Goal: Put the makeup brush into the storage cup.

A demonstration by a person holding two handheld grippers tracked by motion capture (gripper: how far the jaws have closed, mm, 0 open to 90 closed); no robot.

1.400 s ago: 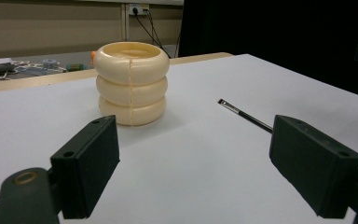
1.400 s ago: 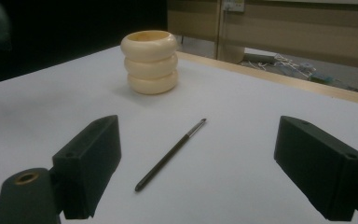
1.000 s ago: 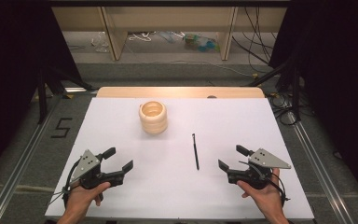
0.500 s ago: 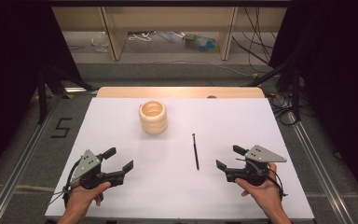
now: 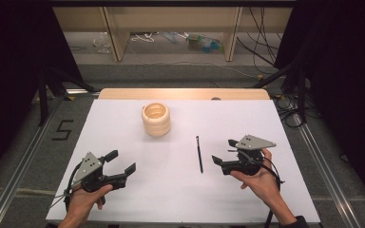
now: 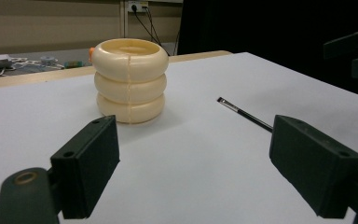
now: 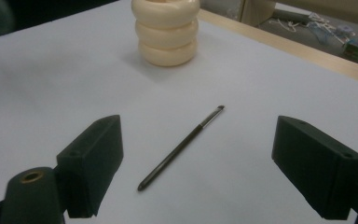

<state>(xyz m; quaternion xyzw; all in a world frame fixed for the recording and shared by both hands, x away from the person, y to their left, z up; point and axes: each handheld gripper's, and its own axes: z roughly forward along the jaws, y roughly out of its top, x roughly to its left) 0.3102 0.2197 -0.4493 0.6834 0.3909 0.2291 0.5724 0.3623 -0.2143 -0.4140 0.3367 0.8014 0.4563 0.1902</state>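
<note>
A cream ribbed holder made of three stacked rings stands upright on the white table top, back of centre. A thin black brush lies flat to its right, pointing away from me. My right gripper is open just right of the brush and holds nothing. In the right gripper view the brush lies between the open jaws, with the holder beyond. My left gripper rests open and empty at the front left. Its own view shows the holder and the brush ahead.
A wooden strip runs along the table's far edge. Beyond it the floor holds cables and clutter among shelf legs. Dark curtains flank both sides. Metal rails run along the floor beside the table.
My right gripper has moved left, closer to the brush, still open. The left gripper, the holder and the brush have stayed put.
</note>
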